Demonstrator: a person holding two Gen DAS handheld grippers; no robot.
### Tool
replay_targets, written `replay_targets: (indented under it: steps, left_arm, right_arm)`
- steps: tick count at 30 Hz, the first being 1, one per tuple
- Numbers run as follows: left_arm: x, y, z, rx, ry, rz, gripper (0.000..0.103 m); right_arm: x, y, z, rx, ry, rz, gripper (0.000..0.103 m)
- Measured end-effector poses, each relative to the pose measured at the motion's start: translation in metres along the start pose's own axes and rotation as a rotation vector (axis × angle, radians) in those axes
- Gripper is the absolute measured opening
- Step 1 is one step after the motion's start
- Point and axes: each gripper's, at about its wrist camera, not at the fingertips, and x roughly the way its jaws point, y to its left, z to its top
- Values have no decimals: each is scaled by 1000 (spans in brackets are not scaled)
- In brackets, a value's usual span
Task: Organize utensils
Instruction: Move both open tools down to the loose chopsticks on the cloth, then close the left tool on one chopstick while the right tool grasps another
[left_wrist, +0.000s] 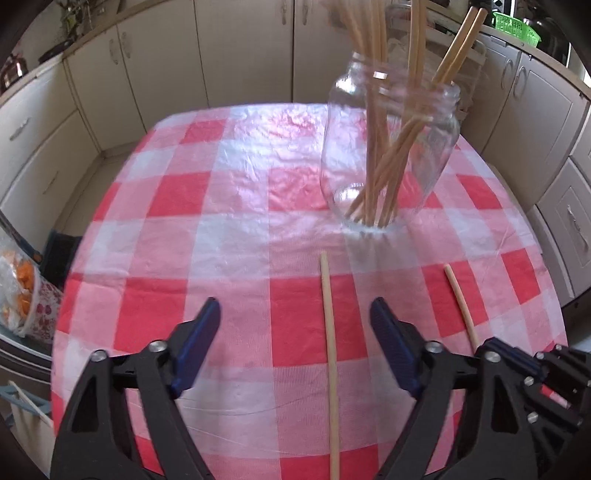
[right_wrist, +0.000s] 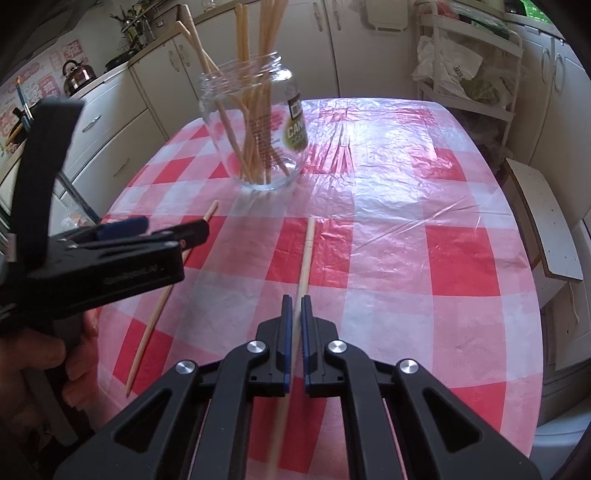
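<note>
Toward the far edge of the checked worktop (left_wrist: 229, 206) stood a glass jar (left_wrist: 388, 155) holding a bundle of wooden chopsticks (left_wrist: 384, 162). Two more lay flat nearer the front edge, well apart from each other. The right tongs (right_wrist: 297, 306) were closed around one chopstick (right_wrist: 308, 243) — its tip pointing toward the jar. The left tongs (left_wrist: 295, 314) hung wide open above the cloth, the other chopstick (left_wrist: 330, 332) lying between their fingers, ungripped.
</note>
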Motion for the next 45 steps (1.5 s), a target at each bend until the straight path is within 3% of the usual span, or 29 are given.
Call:
replay_targets:
  steps: [2,4,7,18,22,23,26,27,28,30,33,34,35,38,45]
  left_arm:
    - [-4,3,-9,37,-23,-14,51]
    - [-10,7,-17,45,-29,-49,46]
    - [-18,14,-25,38,-31,-77,45]
    - [0,-1,-1,85,-34,-37,50]
    - [-1,-3,-6,133,-41,-66,8]
    - [-2,-2,-8,135,-33,-82,6]
    - [-10,2,-16,145,-30,-111,5]
    - [-10,3,-18,147,-25,-119,5]
    - [-12,5,-18,146,-25,-122,5]
    - [-14,8,-16,139,-31,-111,6]
    - [-11,8,-9,131,-22,-88,21]
    - [-10,9,-7,126,-19,-80,32]
    - [-8,9,-4,124,-16,-70,38]
    - [0,9,-2,132,1,-49,39]
    - [-2,4,-7,184,-18,-17,39]
  right_arm:
    - [-4,-3,-1,9,-8,5,5]
    - [-6,-6,0,29,-13,13,5]
    - [-5,-9,2,38,-17,15,5]
    - [5,-1,13,29,-24,42,8]
    - [9,4,10,-5,-6,14,11]
    - [9,4,10,-5,-3,14,11]
    - [5,4,10,-3,-23,20,13]
    - [5,3,10,4,-26,15,17]
    - [6,2,11,10,-25,10,28]
    - [8,3,11,0,-22,-4,30]
    - [13,6,11,-21,-4,-25,30]
    - [15,7,11,-31,1,-34,28]
    - [15,8,11,-46,-2,-48,19]
    - [15,9,10,-56,2,-59,7]
    - [13,10,11,-60,-3,-62,6]
